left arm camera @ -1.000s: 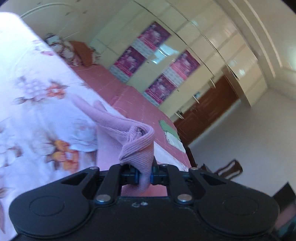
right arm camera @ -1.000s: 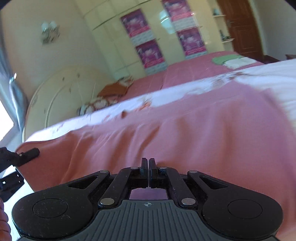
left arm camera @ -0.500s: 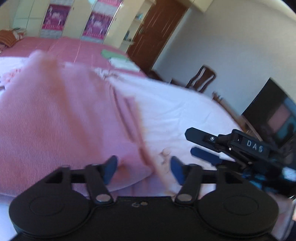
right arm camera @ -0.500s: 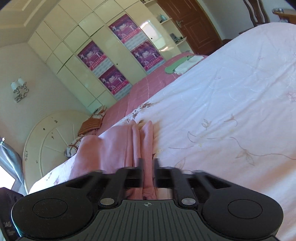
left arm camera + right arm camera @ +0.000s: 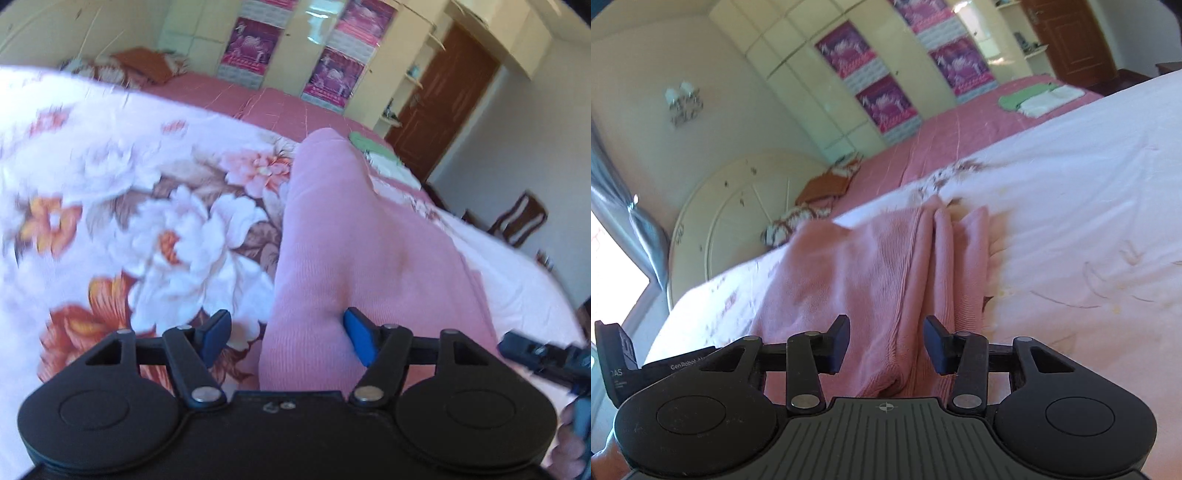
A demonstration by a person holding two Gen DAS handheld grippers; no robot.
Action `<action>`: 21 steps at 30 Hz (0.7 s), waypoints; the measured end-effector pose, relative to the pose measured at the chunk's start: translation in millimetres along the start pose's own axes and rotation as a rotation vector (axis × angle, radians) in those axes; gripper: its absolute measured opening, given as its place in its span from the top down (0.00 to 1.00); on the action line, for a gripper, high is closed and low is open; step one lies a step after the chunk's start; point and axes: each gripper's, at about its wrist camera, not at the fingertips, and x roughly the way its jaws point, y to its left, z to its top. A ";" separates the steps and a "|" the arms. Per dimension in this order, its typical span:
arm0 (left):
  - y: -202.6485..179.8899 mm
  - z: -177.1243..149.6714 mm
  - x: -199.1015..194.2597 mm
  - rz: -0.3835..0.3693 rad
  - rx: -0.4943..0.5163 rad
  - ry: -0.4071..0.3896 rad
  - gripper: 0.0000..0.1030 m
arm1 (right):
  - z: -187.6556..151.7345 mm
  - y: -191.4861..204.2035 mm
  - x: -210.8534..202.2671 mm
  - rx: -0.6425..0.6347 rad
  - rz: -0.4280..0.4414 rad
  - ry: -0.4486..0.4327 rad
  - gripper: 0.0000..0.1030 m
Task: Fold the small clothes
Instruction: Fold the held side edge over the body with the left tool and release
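Note:
A pink ribbed garment lies folded lengthwise on the floral bedsheet. My left gripper hovers low over its near end. The jaws are closing but stand wide: the left pad is over the sheet, the right pad over the cloth, and neither grips it. In the right wrist view the same garment shows several long folds. My right gripper straddles the near folded edge, its jaws closing with cloth between them but the pads apart from it. Each gripper shows at the edge of the other's view.
A second bed with a pink cover stands behind, with folded green and white clothes on it. Pillows lie by the cream headboard. A chair and a brown door are at the right.
Both grippers were shut on the pink garment a second ago and have let it go. The garment now lies flat on the bed. Both hands have swung round and the left has dropped lower.

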 end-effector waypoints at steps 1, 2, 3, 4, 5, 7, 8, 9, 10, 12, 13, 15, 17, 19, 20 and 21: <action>2.9 -1.4 -2.1 -0.007 -0.007 -0.009 0.32 | 0.0 -0.1 6.1 -0.016 -0.019 0.022 0.56; 2.8 -2.6 -4.2 -0.005 -0.005 -0.015 0.32 | 0.3 0.3 11.6 -0.026 -0.033 0.043 0.57; 0.9 -3.2 -4.4 0.001 0.003 -0.018 0.32 | -0.4 -0.8 15.0 -0.026 -0.031 0.061 0.57; -0.5 -4.1 -4.9 0.004 0.011 -0.020 0.32 | -0.8 -1.4 19.5 -0.025 -0.021 0.079 0.56; 0.0 -4.2 -5.2 0.000 0.012 -0.019 0.31 | -1.0 -0.9 22.8 -0.030 -0.014 0.091 0.56; 2.7 -3.0 -3.0 -0.020 0.006 -0.014 0.31 | -0.5 -1.0 27.7 -0.022 0.011 0.128 0.56; 4.1 -2.2 -1.7 -0.028 0.006 -0.013 0.31 | 0.8 -2.5 28.8 -0.011 0.015 0.137 0.57; 4.4 -2.7 -1.7 -0.033 0.007 -0.012 0.31 | 4.2 -2.8 27.9 -0.004 0.003 0.124 0.57; 4.2 -3.0 -2.0 -0.035 0.012 -0.012 0.31 | 7.2 -1.4 21.7 -0.001 0.013 0.101 0.57; 6.5 -4.0 -0.4 -0.042 0.012 -0.017 0.30 | 11.2 2.9 16.8 -0.012 0.038 0.091 0.57; 7.2 -4.6 -0.5 -0.045 0.010 -0.020 0.30 | 12.1 5.6 18.5 -0.030 0.033 0.104 0.57; 6.5 -5.7 -0.3 -0.047 0.013 -0.025 0.30 | 14.8 10.3 27.5 -0.067 -0.015 0.119 0.57; 6.9 -5.9 -0.4 -0.051 0.013 -0.026 0.30 | 16.1 7.5 35.0 -0.076 -0.060 0.119 0.57; 7.0 -5.2 -0.4 -0.055 0.018 -0.024 0.30 | 16.8 -2.7 39.6 -0.025 -0.031 0.137 0.57; 7.6 -4.9 0.1 -0.058 0.020 -0.024 0.30 | 16.5 -6.0 40.8 -0.003 -0.009 0.153 0.57; 8.0 -4.9 0.1 -0.060 0.022 -0.024 0.30 | 17.4 -7.4 40.9 0.017 0.032 0.173 0.57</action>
